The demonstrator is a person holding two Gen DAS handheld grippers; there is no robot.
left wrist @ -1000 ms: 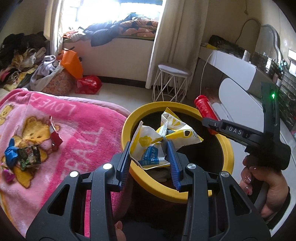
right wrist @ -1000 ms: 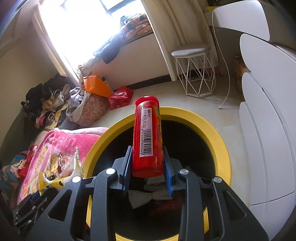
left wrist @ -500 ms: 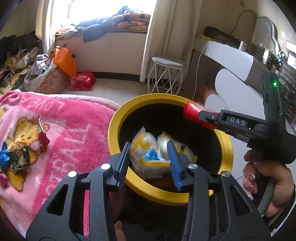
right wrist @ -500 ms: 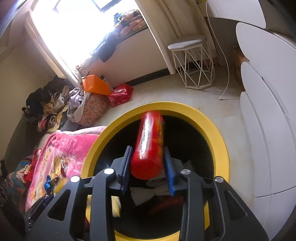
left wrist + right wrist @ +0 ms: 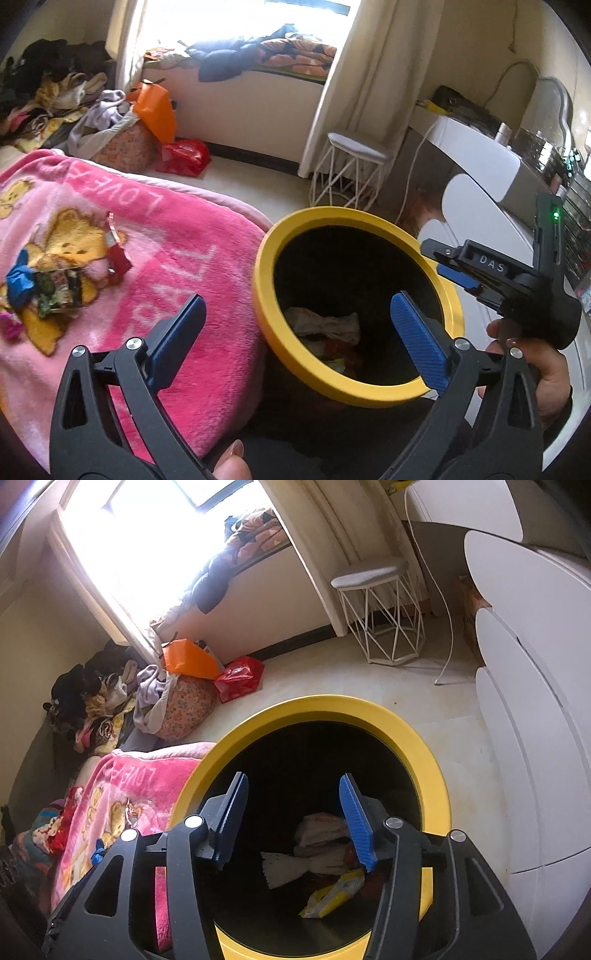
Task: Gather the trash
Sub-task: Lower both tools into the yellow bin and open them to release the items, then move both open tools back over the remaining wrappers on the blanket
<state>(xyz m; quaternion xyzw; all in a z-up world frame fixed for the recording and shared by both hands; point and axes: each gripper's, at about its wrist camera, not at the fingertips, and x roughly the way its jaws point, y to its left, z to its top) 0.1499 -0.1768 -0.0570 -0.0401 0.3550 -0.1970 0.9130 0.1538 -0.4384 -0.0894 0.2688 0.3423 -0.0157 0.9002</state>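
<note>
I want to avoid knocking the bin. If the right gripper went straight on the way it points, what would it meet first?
Probably the trash inside the yellow-rimmed bin: the right gripper, its jaws opening with nothing between them, aims into the opening. Depth is unclear.

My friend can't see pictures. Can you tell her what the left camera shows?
The left gripper is opening, empty, over a yellow bin with trash inside. The right gripper, also empty, reaches in from the right. Beside the bin, wrappers lie on a pink blanket.

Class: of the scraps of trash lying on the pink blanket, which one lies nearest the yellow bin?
The red wrapper: it lies alone, closer to the bin than the blue and green scraps.
</note>
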